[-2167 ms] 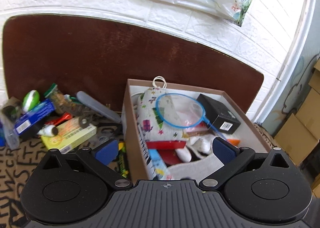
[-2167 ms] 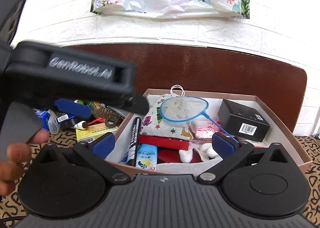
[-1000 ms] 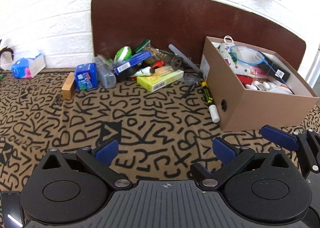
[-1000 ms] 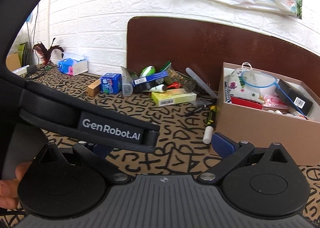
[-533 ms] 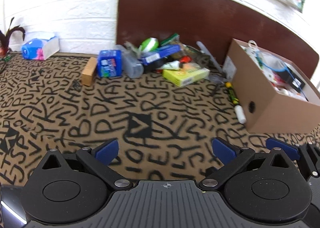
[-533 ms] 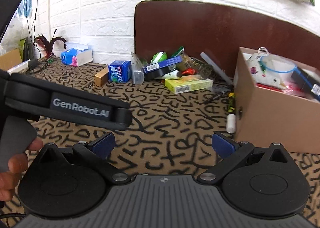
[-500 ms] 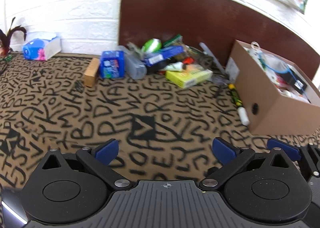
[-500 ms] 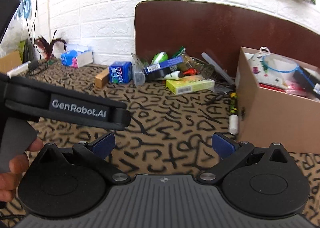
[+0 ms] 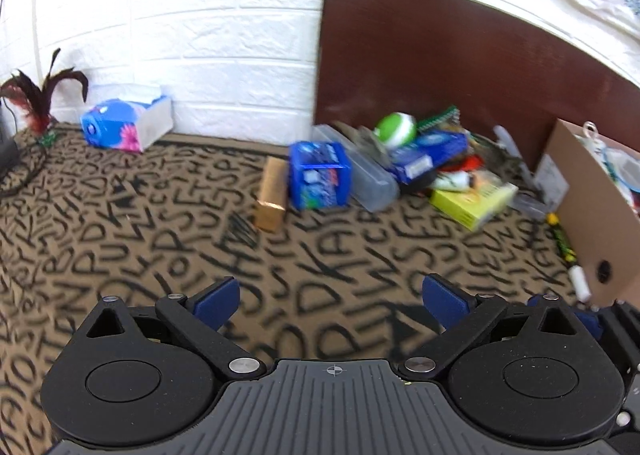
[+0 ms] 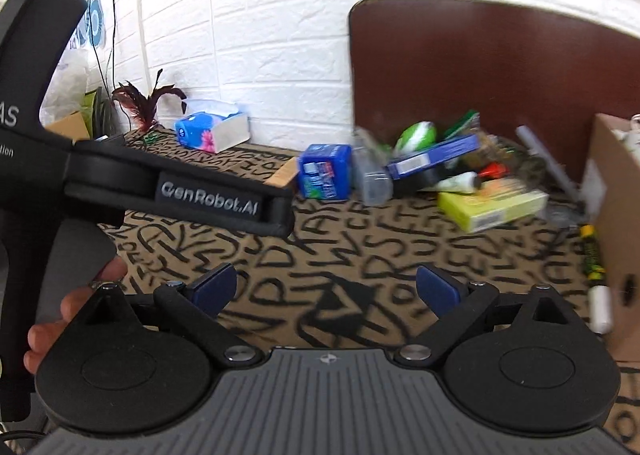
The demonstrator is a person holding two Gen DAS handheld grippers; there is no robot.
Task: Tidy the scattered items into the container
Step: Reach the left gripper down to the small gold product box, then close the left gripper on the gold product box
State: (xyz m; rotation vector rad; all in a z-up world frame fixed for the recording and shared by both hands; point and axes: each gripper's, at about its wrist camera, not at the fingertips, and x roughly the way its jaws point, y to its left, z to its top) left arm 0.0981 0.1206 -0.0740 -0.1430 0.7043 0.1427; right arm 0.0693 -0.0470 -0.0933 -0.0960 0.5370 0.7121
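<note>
Both grippers are empty with jaws wide; the right gripper [image 10: 326, 289] has just narrowed slightly around nothing, and the left gripper [image 9: 331, 297] hovers over bare cloth. The pile [image 9: 404, 171] lies well ahead, right of both, with the cardboard box [image 9: 592, 215] further right. The yellow box [image 10: 492, 207] lies crosswise, likely nearer the right.

Both wrist views look down (side by side) at the clutter pile [image 9: 420, 163].

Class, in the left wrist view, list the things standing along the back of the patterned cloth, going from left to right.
Feather tuft → tissue box → small tan box → blue packet → clear plastic case → yellow box → cardboard box.
</note>
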